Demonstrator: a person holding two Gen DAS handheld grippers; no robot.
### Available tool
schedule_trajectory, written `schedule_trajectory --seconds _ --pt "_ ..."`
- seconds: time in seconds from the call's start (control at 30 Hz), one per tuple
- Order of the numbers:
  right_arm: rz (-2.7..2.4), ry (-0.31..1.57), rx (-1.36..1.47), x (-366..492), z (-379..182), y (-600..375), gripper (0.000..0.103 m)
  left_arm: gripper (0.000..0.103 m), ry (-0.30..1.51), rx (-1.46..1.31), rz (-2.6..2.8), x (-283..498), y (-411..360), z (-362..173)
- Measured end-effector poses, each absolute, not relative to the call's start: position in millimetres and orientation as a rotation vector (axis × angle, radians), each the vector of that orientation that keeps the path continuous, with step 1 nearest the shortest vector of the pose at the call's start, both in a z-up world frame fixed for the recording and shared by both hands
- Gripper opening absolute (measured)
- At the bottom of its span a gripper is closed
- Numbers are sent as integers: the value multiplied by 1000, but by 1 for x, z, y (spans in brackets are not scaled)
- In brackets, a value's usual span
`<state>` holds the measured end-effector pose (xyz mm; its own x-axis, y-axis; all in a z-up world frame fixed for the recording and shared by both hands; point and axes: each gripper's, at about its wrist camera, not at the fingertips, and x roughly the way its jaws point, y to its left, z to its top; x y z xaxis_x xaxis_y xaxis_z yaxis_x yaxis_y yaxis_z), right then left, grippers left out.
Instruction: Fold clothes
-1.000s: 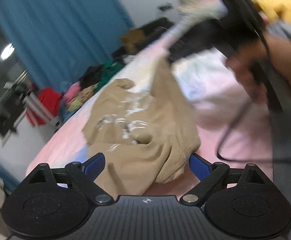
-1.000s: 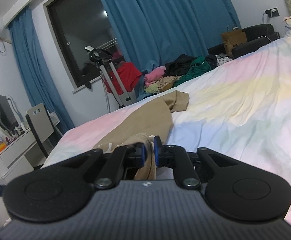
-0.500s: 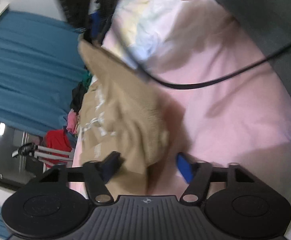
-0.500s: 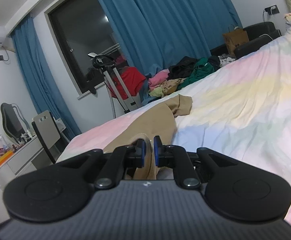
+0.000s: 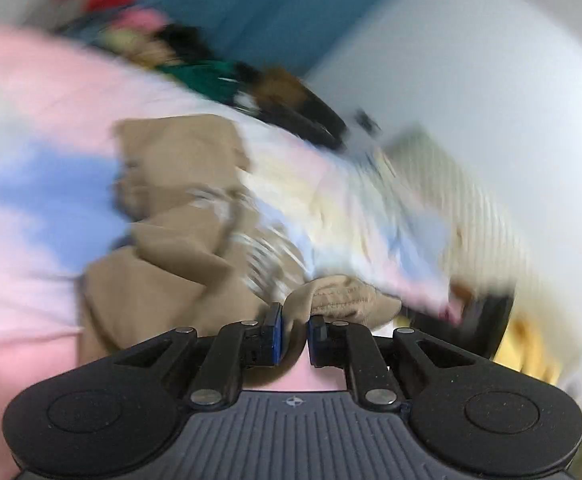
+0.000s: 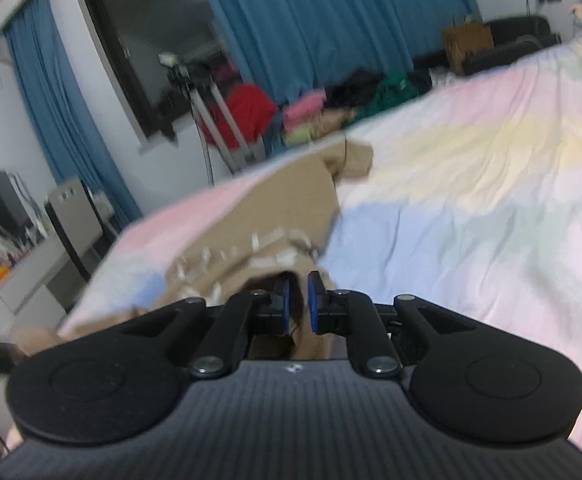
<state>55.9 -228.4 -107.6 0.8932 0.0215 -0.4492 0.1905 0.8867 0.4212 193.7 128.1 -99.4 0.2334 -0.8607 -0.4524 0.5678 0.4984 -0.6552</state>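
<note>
1. My left gripper had its blue pads pinched on a ribbed edge of the tan garment, the cloth bunching out above the pads toward 1 o'clock.
2. My right gripper was likewise clamped on tan fabric, a strip of it passing down between the pads.
3. In the right wrist view the tan garment lay stretched over the bed sheet, running from the pads up toward 12 o'clock, where a crumpled end sat near the bed's far edge.
4. The garment carried a pale printed design, but I could not read it; the left view was badly blurred, and the right showed only smeared white marks.
5. The sheet was pastel, in pink, blue and yellow bands.
6. At 11 o'clock in the right view I saw a pile of clothes beyond the bed, below blue curtains.
7. I found no legible brand or label anywhere.
</note>
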Motion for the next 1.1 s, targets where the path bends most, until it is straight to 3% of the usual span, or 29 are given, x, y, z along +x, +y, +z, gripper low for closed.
schedule_trajectory --seconds 0.1,0.2,0.27,0.37,0.63,0.7,0.73,0.77,0.97,1.1 --pt "-97 550 494 70 -122 -229 13 14 971 -507 -887 226 137 -111" --pt "-102 557 498 72 -127 -229 14 22 973 -491 -756 238 134 -119" --pt "-104 556 509 72 -128 -230 14 38 944 -468 -695 239 133 -123" --pt "-110 566 523 74 -132 -230 14 49 858 -363 -651 230 130 -112" --pt "-98 529 539 68 -126 -231 14 56 595 -87 -470 162 118 -58" --pt "-95 520 539 66 -125 -230 14 69 537 -10 -476 144 102 -49" --pt "-94 513 538 65 -124 -229 14 81 503 28 -476 135 93 -47" --pt "-92 505 538 63 -123 -229 14 84 471 75 -485 126 82 -45" --pt "-84 451 518 56 -115 -226 14 84 482 358 -395 119 10 -81" --pt "-71 411 505 52 -110 -225 13 84 538 412 -263 128 4 -102"
